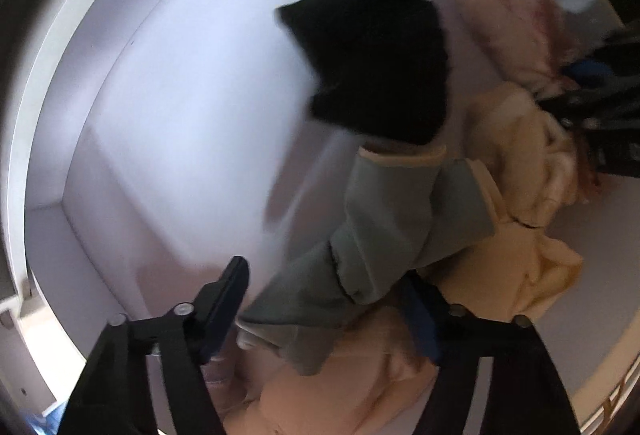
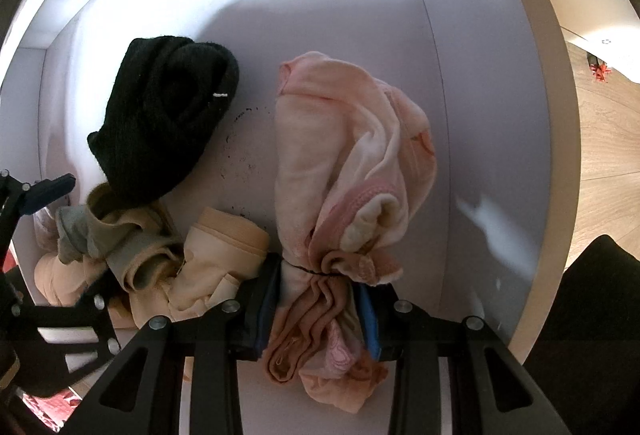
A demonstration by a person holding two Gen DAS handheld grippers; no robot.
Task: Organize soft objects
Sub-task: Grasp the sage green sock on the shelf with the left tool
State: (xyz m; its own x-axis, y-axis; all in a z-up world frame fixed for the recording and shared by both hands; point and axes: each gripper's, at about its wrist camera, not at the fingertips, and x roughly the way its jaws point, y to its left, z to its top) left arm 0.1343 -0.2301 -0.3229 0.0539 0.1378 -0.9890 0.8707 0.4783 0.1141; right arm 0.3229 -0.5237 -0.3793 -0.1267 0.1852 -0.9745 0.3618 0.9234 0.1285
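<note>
White matte surface [image 2: 460, 115], wood floor beyond. Right tongs [image 2: 320, 309] clamped on pink fleece bundle [image 2: 348, 171] at its bunched neck, likely so it moves as one. Left tongs [image 1: 332, 299] apart, straddling grey-green garment [image 1: 380, 231]. Beige knits [image 2: 208, 267] heaped alongside; black ribbed knit [image 2: 168, 115] farthest.

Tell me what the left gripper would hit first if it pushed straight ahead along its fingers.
Most likely the grey-green garment, which already lies between the open fingers of the left gripper. Beyond it sits the black knit piece, then the white wall. Depth is blurred, so this is a judgement.
</note>
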